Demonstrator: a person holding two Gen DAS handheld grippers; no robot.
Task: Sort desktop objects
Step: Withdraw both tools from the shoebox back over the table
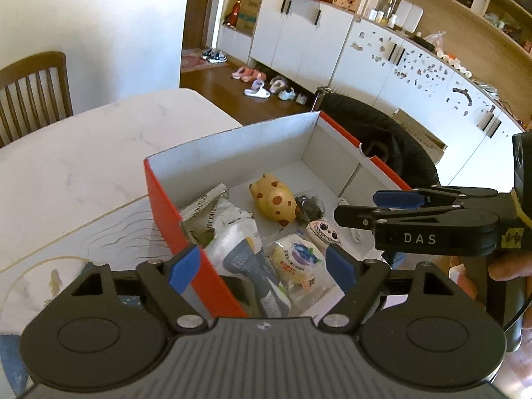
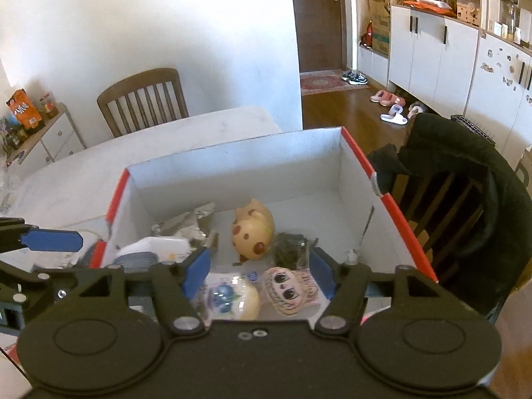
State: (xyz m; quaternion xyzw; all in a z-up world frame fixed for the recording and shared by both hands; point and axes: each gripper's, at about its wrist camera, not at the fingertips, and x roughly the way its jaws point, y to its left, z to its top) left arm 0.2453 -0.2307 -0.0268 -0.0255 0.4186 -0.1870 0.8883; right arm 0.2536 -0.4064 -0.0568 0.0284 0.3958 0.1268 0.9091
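Note:
A red cardboard box (image 1: 166, 212) with a white inside stands on the marble table (image 1: 83, 166). In it lie a yellow spotted toy animal (image 1: 274, 202), a dark packet (image 1: 309, 204), a cartoon-face toy (image 1: 322, 231), a blueberry snack packet (image 1: 296, 259) and white bags (image 1: 232, 232). My left gripper (image 1: 262, 267) hovers open above the box's near left corner, with nothing pressed between its blue pads. My right gripper (image 2: 259, 267) also stands open, above the blueberry packet (image 2: 232, 296) and the face toy (image 2: 289, 291), touching neither. It reaches in from the right in the left wrist view (image 1: 355, 206).
A wooden chair (image 2: 143, 99) stands at the table's far side. Another chair draped with a black coat (image 2: 465, 173) is just right of the box. A low cabinet with snack packs (image 2: 33, 123) is at far left. White cupboards and shoes line the floor beyond.

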